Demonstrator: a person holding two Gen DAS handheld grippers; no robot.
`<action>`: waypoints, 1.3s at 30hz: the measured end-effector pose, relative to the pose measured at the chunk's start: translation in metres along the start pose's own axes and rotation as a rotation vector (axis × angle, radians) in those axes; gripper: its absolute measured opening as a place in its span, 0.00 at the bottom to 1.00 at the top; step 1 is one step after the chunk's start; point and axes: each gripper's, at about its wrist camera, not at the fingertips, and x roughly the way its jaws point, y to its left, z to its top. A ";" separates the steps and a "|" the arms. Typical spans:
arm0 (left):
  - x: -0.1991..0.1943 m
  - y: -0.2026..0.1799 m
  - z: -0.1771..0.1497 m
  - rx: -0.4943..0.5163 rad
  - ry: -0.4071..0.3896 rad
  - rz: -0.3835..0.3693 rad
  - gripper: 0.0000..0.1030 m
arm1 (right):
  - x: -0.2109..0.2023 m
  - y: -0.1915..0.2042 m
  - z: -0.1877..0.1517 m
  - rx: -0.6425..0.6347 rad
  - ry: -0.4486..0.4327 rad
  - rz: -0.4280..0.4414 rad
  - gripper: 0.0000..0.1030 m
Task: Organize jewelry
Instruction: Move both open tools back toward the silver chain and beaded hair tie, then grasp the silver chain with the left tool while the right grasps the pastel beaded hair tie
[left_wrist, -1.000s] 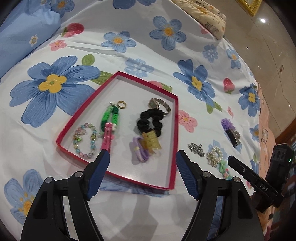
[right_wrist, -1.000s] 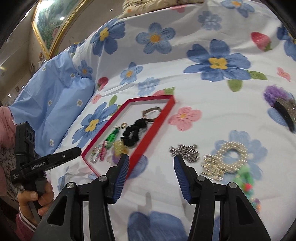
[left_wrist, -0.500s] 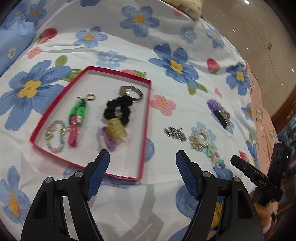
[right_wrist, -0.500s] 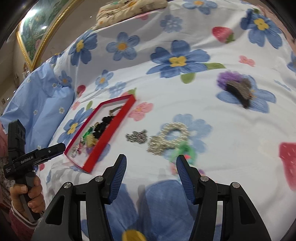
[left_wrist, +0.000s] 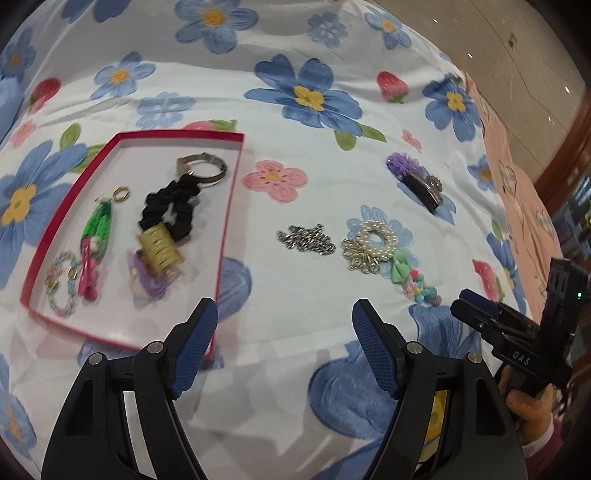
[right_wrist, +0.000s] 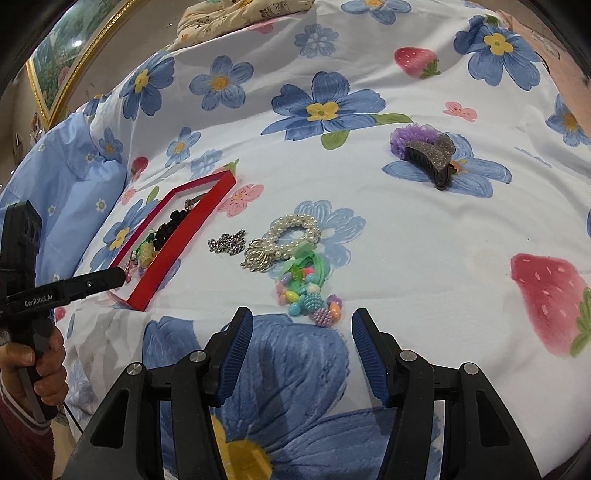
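A red tray (left_wrist: 229, 206) on the flowered bedspread holds a black scrunchie (left_wrist: 168, 210), a silver bangle (left_wrist: 205, 168), a yellow claw clip (left_wrist: 160, 249) and several small bracelets. To its right lie a silver chain (left_wrist: 306, 240), a pearl bracelet (left_wrist: 376, 236) and a colourful bead tie (right_wrist: 306, 291). Farther back rests a black glitter clip (right_wrist: 428, 158) on a purple scrunchie. My left gripper (left_wrist: 285, 314) hangs open and empty near the tray's right corner. My right gripper (right_wrist: 303, 321) is open just short of the bead tie, holding nothing.
A blue pillow (right_wrist: 74, 177) lies beyond the tray on the left. The bed's edge and a tiled floor (left_wrist: 517, 55) run along the far right. A hand (right_wrist: 33, 365) holds the left gripper's grip. A gilt picture frame (right_wrist: 74, 62) stands at the back.
My left gripper has slid right, off the tray toward the loose pieces. My right gripper has moved right from the chain to the bead tie, and its jaws stand slightly wider.
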 end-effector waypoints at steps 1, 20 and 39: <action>0.004 -0.004 0.003 0.017 0.006 0.000 0.73 | 0.002 -0.001 0.001 -0.002 0.001 -0.001 0.56; 0.110 -0.031 0.051 0.217 0.139 0.059 0.76 | 0.039 -0.007 0.007 -0.039 0.098 0.001 0.56; 0.114 -0.033 0.041 0.220 0.130 -0.029 0.14 | 0.049 -0.010 0.008 -0.028 0.106 -0.015 0.13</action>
